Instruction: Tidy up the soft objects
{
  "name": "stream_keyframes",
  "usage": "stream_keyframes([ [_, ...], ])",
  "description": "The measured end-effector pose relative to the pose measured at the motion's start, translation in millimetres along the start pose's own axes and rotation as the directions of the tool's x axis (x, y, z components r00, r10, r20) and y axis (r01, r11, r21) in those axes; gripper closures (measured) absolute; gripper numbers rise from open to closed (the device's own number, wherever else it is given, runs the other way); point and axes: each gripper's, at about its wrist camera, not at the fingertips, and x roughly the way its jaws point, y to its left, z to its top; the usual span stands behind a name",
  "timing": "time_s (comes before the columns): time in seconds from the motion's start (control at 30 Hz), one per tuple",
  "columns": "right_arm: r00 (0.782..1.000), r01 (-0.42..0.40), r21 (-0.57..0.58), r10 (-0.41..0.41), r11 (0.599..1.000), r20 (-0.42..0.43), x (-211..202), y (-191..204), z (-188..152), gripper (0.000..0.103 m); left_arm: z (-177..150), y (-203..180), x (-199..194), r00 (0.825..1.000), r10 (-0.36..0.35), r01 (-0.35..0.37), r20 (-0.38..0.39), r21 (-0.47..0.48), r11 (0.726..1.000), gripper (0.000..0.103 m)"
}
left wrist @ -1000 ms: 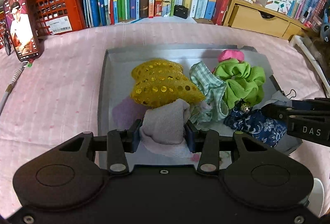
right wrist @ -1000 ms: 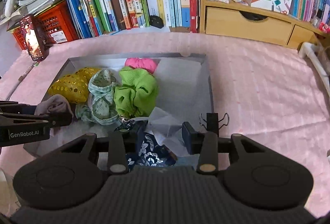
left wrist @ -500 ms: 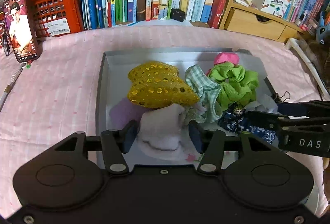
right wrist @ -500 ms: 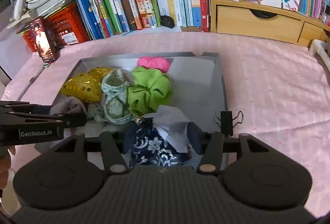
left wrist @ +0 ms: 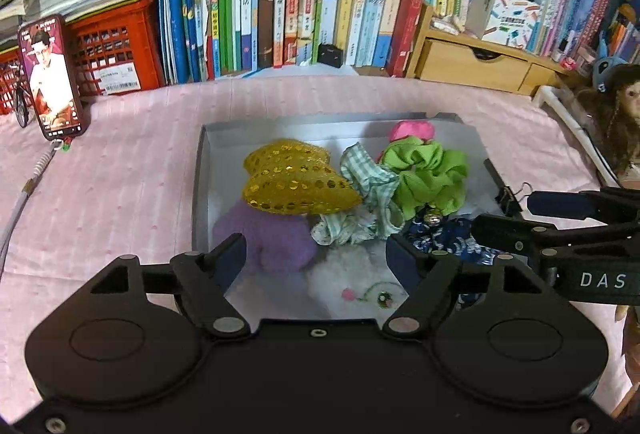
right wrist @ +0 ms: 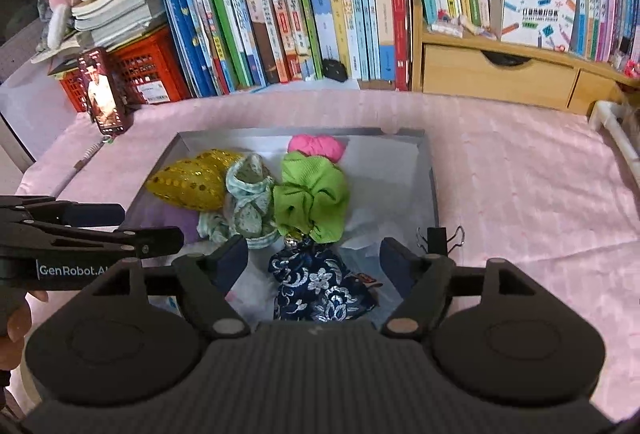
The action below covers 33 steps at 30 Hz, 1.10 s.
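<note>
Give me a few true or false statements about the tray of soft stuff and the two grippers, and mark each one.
1. Both the left gripper and right gripper are open. True.
2. The green scrunchie lies outside the tray. False: it lies inside.
3. The gold sequin pouch sits left of the green scrunchie. True.
4. The right gripper grips the navy floral pouch. False: its fingers stand apart from the pouch.
5. A phone stands beyond the tray. True.

The doll (left wrist: 624,122) is cut off by the right edge. The purple pouch (right wrist: 168,220) lies half hidden behind the left gripper (right wrist: 120,230).
</note>
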Motion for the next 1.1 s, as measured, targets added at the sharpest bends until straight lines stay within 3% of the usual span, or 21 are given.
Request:
stream_keyframes([
  [0.43,0.988,0.044,-0.037,-0.038,0.998,0.153,-56.4,8.9,-23.2,0.016,-26.5,-7.4,-56.3,0.993,-0.030,0.026,0.115,0.037,0.999,0.021],
  [0.7,0.955,0.058,-0.075,-0.034,0.995,0.295,-101.2,20.9,-59.4,0.014,-63.9,-18.5,-101.1,0.971,-0.028,0.006,0.236,0.094,0.996,0.017],
  [1.1,0.903,0.111,-0.145,-0.039,0.983,0.429,-132.9,44.4,-132.1,0.006,-144.1,-38.4,-135.2,0.934,-0.021,-0.024,0.356,0.121,0.992,0.014],
])
